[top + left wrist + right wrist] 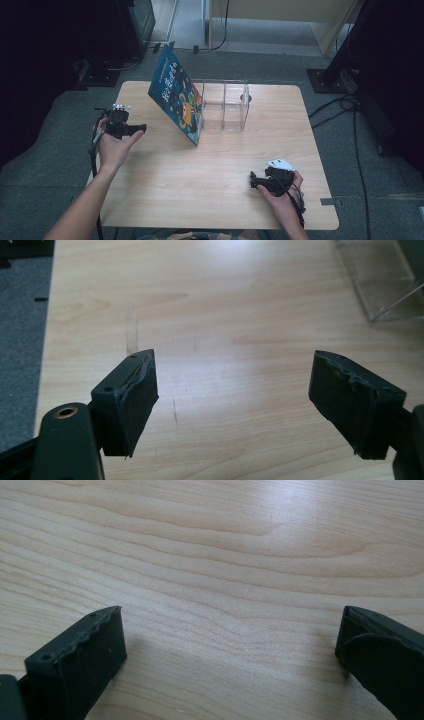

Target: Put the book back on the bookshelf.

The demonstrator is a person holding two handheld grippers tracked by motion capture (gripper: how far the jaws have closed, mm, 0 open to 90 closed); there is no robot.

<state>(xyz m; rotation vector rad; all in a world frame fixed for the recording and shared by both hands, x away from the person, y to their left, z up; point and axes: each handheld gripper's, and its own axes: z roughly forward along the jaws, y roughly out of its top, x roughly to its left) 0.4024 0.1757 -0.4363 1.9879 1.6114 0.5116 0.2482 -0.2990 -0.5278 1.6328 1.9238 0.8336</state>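
Note:
A colourful blue picture book (pixel 178 94) leans tilted against a clear acrylic holder (pixel 225 105) at the back middle of the wooden table (pixel 210 170). My left gripper (pixel 136 129) hovers over the table's left edge, left of the book and apart from it, jaws open with nothing between them (pixel 232 405). A corner of the clear holder (pixel 385 285) shows at the upper right of the left gripper view. My right gripper (pixel 254 181) rests low near the front right of the table, jaws wide open over bare wood (pixel 230 650).
The table stands on grey carpet (pixel 40 165). Cables (pixel 340 107) run across the floor at the right, and dark equipment stands (pixel 125 30) sit beyond the far edge. Bare wood lies between the two hands.

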